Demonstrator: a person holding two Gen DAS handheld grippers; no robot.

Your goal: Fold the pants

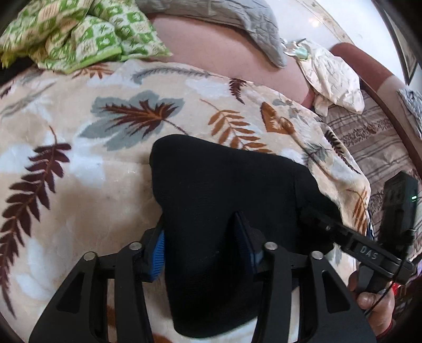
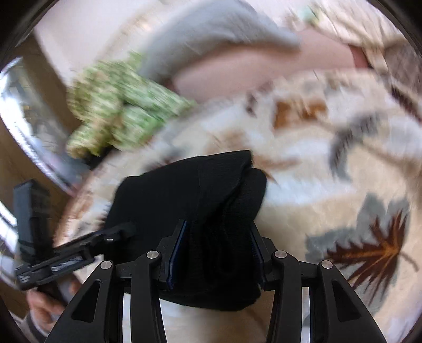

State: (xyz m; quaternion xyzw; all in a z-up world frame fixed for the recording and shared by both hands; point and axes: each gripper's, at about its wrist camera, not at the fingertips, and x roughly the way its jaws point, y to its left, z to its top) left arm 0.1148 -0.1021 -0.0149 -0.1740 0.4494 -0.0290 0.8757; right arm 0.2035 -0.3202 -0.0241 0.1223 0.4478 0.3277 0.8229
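The black pants lie folded into a thick bundle on a cream blanket with a leaf print. My left gripper is shut on one edge of the bundle, its blue pads pressed into the cloth. My right gripper is shut on the other edge of the pants. The right gripper shows in the left wrist view at the bundle's right side. The left gripper shows in the right wrist view at the bundle's left side. The right wrist view is blurred.
A green checked cloth lies bunched at the far left of the bed. A grey quilted cover and a pale printed cloth lie at the back. A striped sheet runs along the right.
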